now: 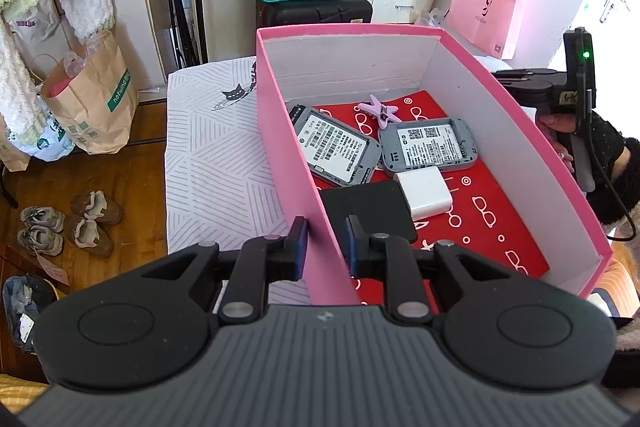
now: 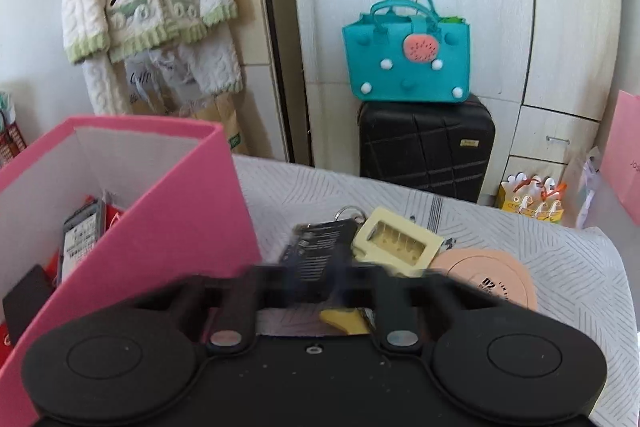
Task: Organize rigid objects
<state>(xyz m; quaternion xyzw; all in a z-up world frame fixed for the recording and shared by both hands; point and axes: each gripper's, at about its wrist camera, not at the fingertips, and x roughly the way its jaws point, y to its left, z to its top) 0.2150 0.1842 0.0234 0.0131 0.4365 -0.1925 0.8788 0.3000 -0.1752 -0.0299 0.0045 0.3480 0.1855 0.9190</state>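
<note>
My left fingers [image 1: 327, 239] are clamped on the near left wall of the pink box [image 1: 280, 131], one pad outside it and one inside. The box sits on a striped cloth [image 1: 216, 163] covering the desk. In it, on a red lining printed with white glasses, lie two grey devices [image 1: 338, 147] with barcode labels too small to read, a white charger [image 1: 425, 193], a black slab [image 1: 368, 205] and a lilac clip [image 1: 380, 111].

My right fingers [image 2: 320, 283], blurred, are closed on a black card [image 2: 320, 255] printed with white text I cannot read, just right of the box. Beside it lie a yellow frame [image 2: 396, 237] and a peach disc [image 2: 488, 277] marked "02". A paper bag [image 1: 94, 99] on the floor reads "hotwind".
</note>
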